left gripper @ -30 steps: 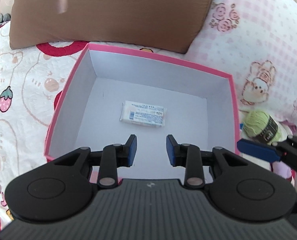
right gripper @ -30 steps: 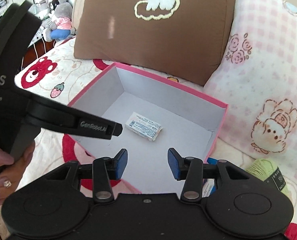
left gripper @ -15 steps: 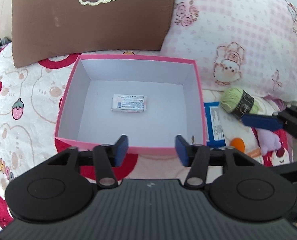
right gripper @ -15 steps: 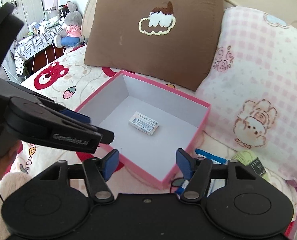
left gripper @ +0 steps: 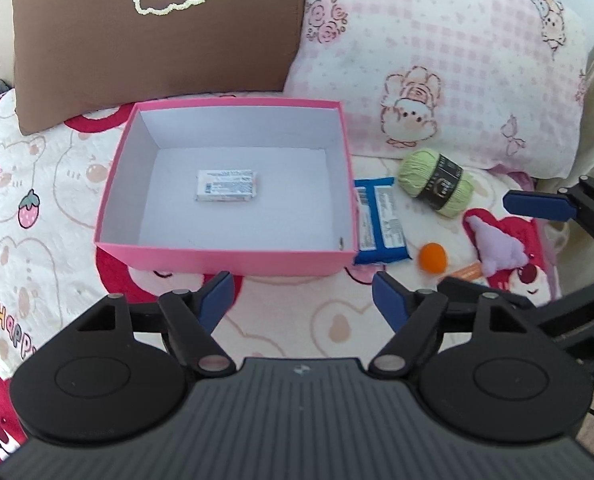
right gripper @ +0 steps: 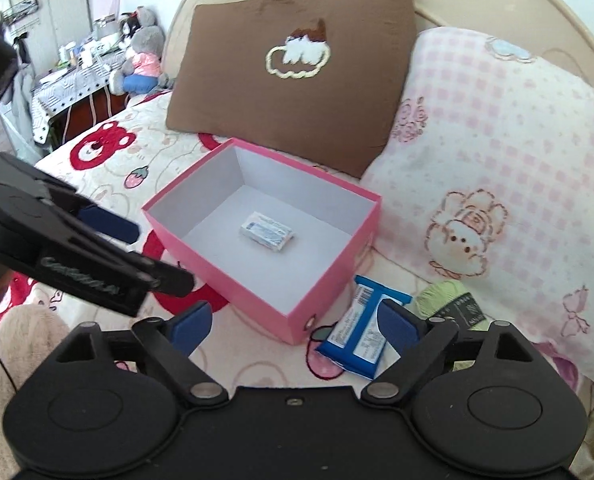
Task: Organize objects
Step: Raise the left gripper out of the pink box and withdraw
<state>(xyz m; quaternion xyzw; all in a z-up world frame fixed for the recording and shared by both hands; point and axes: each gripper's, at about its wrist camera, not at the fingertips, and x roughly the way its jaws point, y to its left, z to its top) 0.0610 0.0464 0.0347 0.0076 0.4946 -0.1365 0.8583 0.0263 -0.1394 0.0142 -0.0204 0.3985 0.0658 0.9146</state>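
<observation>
Inside rigid pink box (left gripper: 225,258): flat white packet (left gripper: 226,186), perhaps tissues; both hand-held grippers opening, empty.

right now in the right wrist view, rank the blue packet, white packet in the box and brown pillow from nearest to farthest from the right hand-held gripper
1. Blue packet: on the bedspread just ahead of the right hand-held gripper, partly behind its right finger.
2. White packet: farther on, lying on the floor of the pink box.
3. Brown pillow: farthest, propped behind the box.

The jaws are opening, with nothing between them.
</observation>
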